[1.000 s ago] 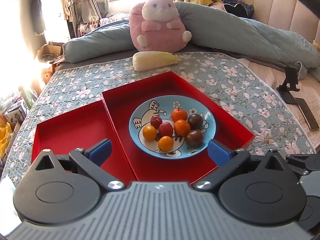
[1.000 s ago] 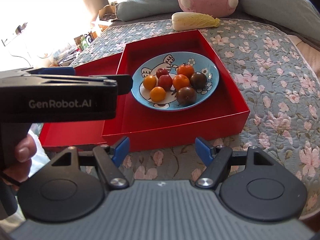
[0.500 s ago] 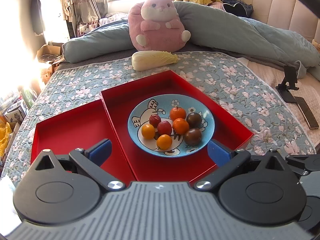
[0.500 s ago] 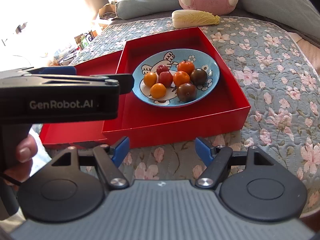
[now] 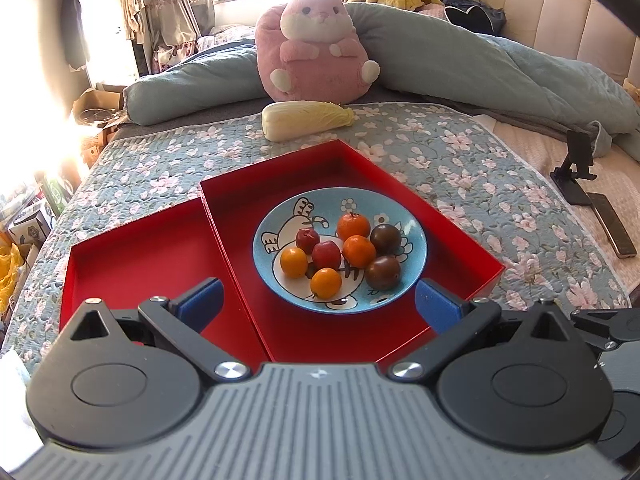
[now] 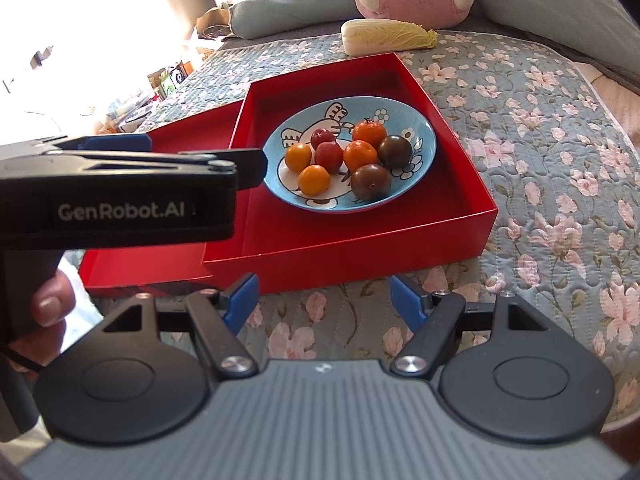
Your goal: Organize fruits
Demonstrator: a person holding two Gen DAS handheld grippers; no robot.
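1. Fruit (image 5: 340, 254): eight small round pieces, orange, red and dark, heaped on a blue plate (image 5: 416, 236) at the centre of the left-wrist frame. None has a long axis, so no approach angle is favoured.
2. Plate: sits inside the right-hand red tray (image 5: 460, 224); the left-hand red tray (image 5: 152, 248), just beside it and touching along one wall, is bare.
3. Left gripper (image 5: 318, 304): my jaws stand wide apart, nothing between them. The plate lies directly ahead, framed between my blue fingertips (image 5: 200, 302), just above them in frame.
4. Right gripper (image 6: 320, 302): jaws likewise wide, holding nothing. It hangs over the flowered bedspread (image 6: 560, 140), short of the tray's near wall; the fruit sits above it, in the upper middle of frame.
5. Judgement: my left gripper is the nearer to the fruit, already over the tray; the right would first have to clear the tray wall.
6. Cabbage (image 5: 306, 120): lies beyond the trays, at upper centre, well apart from both grippers.
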